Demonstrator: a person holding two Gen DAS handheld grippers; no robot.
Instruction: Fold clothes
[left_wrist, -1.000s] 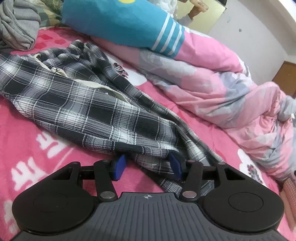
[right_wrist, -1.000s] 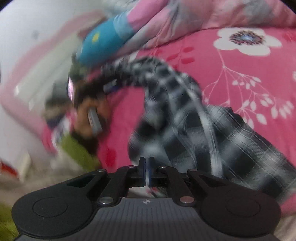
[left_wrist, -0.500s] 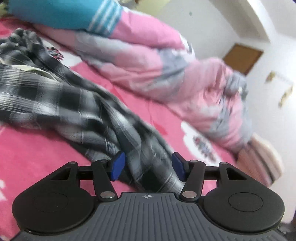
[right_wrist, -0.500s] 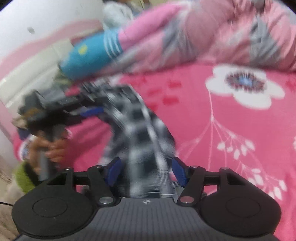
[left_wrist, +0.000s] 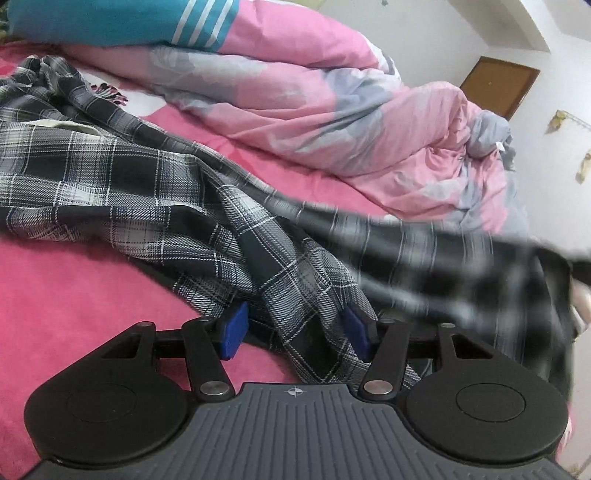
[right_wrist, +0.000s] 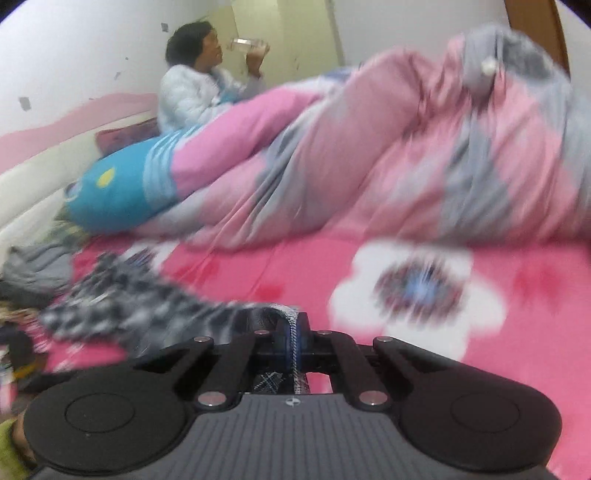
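Half a second ago the right gripper (right_wrist: 292, 345) had its blue pads spread either side of the plaid garment (left_wrist: 122, 192); now its jaws have snapped closed and pinch a fold of that checked cloth, which bunches up over the fingertips. Its view has swung from the plaid heap toward the pink-and-grey duvet (right_wrist: 406, 155) and the white flower on the pink bedsheet (right_wrist: 229, 273). The left gripper (left_wrist: 291, 332) is parted as before, a band of plaid lying between its pads without being squeezed — the garment sprawls across the sheet from far left toward it. In the left view the cloth's right-hand stretch is a motion smear running off the frame edge; in the right view, everything beyond the pads is blurred, the plaid reduced to grey speckle at left
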